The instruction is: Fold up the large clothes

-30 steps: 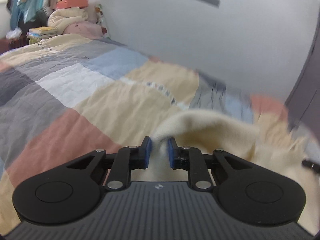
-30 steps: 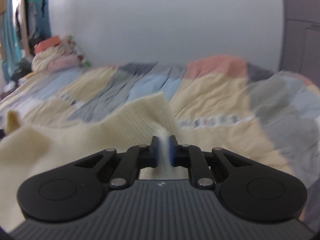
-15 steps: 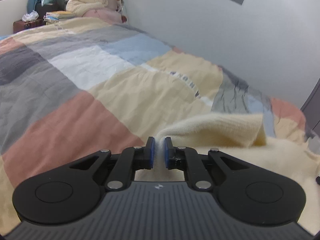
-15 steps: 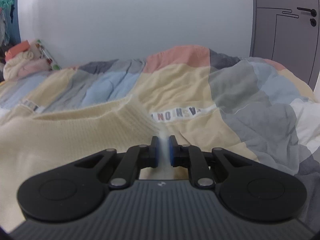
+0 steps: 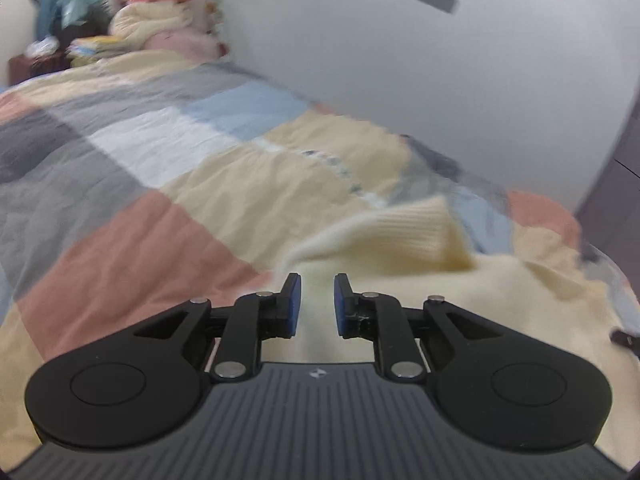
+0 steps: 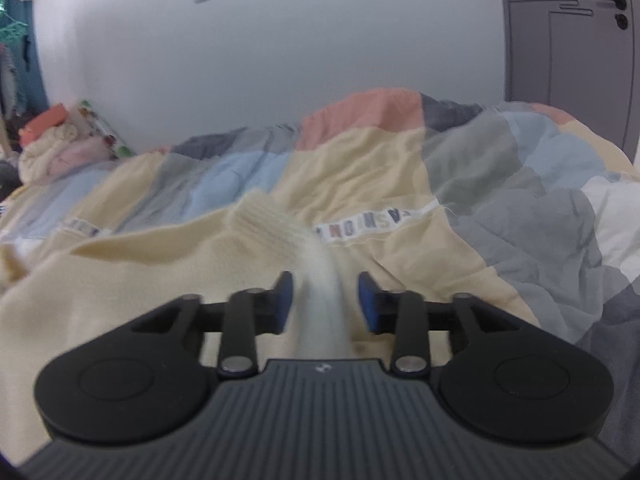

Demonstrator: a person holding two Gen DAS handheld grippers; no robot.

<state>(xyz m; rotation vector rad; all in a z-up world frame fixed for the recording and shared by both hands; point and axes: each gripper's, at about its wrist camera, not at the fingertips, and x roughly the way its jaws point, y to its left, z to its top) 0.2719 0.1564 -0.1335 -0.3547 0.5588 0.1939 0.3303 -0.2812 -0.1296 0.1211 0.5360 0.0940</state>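
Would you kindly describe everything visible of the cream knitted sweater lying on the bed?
The cream knitted sweater is soft, fuzzy knitwear with a ribbed cuff or hem band turned up at its far edge. It lies spread and loosely rumpled on the patchwork quilt, not yet a neat fold. A blurred ridge of its fabric rises between the open jaws of the right gripper; the left gripper hangs open just above it, gripping nothing.

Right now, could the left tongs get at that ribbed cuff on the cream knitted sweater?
Probably yes. The left tongs stand open over the cream knitted sweater, and its ribbed cuff lies just ahead with nothing between.
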